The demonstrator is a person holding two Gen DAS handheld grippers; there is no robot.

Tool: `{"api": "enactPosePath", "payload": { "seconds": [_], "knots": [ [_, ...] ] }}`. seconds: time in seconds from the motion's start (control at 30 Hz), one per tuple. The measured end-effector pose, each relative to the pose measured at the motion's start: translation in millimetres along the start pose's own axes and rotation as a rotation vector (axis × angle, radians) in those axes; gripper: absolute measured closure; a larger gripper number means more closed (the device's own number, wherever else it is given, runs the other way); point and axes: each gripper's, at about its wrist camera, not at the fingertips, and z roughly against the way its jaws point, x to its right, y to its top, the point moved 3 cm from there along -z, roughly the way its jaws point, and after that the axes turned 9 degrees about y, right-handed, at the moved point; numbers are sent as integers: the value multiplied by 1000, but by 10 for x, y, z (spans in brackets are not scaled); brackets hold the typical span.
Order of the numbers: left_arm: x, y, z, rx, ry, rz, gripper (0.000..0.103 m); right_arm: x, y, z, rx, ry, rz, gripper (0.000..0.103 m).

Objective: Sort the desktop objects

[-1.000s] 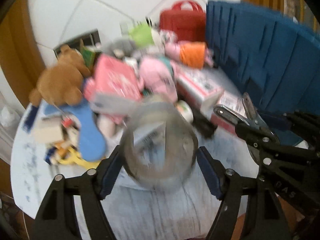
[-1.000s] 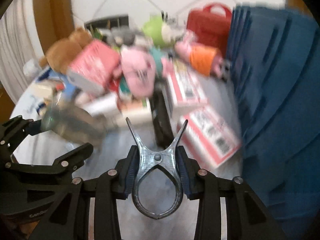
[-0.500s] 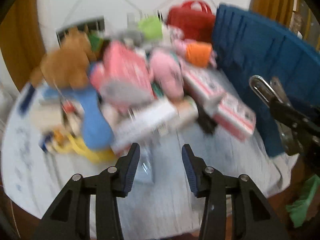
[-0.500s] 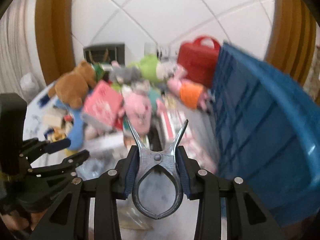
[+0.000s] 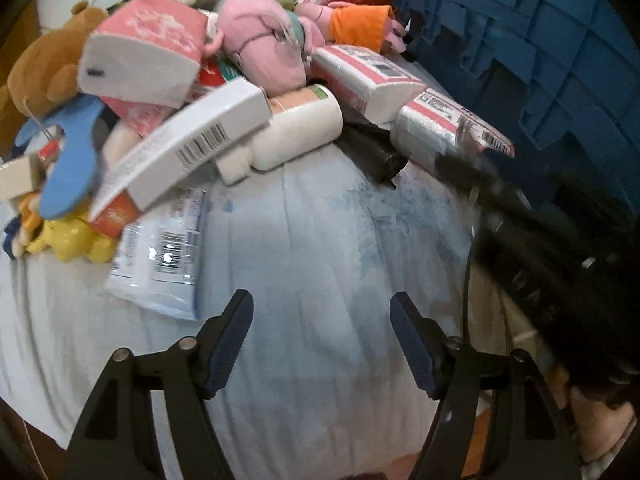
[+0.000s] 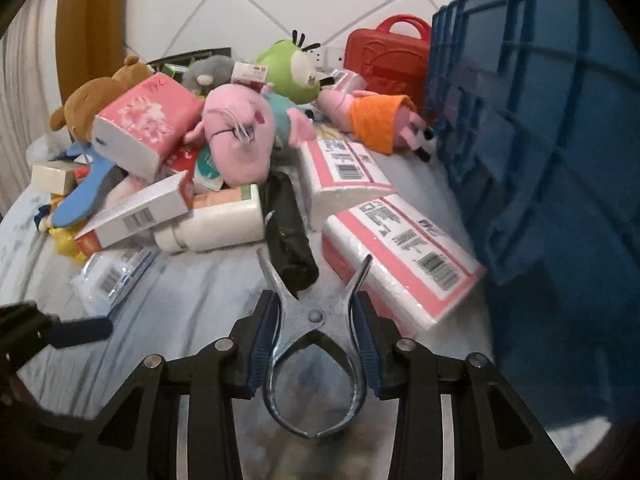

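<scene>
- Metal clip clamped between right gripper pads, squeezed at both sides.
- Long axis along the fingers: two handle tips splayed forward toward black roll, rounded loop back toward camera.
- Left gripper opening, nothing between jaws, over bare pale cloth.
- Clutter heaped beyond; blue crate close on right; open cloth in front.

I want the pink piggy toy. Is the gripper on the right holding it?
No, the right gripper is clamped on a metal clip, while the pink pig plush lies on the pile.
</scene>
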Motion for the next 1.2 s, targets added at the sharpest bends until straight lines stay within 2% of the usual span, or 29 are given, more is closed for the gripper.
{"api": "enactPosePath", "payload": {
  "seconds": [0.13,0.23,0.27,0.3,0.33,0.4,0.53,0.6,0.67,0.73,0.9,0.93,1.0,1.07,1.13,1.2],
  "knots": [
    [66,-15,63,1,8,26,33,45,163,1,32,-1,41,65],
    [102,-38,128,11,27,24,33,68,213,166,67,7,51,66],
    [111,-43,132,8,36,24,33,57,218,251,80,18,55,78],
    [107,-50,140,2,49,28,33,44,221,319,87,26,64,86],
    [94,-58,159,1,50,35,33,30,220,392,95,23,76,87],
    [73,-88,215,10,50,40,33,41,199,484,106,4,83,87],
    [53,-119,190,3,47,16,33,156,-3,446,43,-26,37,87],
    [26,-162,238,3,29,14,33,231,-135,509,49,-56,6,85],
    [10,-183,292,17,25,6,33,278,-247,613,70,-87,-30,75],
    [8,-192,348,22,20,-8,33,295,-345,740,80,-112,-59,72],
    [-37,-205,457,41,26,-16,33,431,-597,877,27,-208,-140,71],
    [-48,-204,465,43,27,-13,33,465,-628,846,0,-206,-155,71],
    [-99,-211,508,49,37,-2,33,454,-646,712,-57,-137,-170,71],
    [-149,-193,548,66,55,10,33,255,-554,618,-53,-65,-94,71],
    [-195,-179,592,72,61,26,33,15,-423,581,-32,52,-33,73],
    [-189,-175,627,73,56,26,33,-54,-358,592,-30,67,-34,71]
  ]
}}
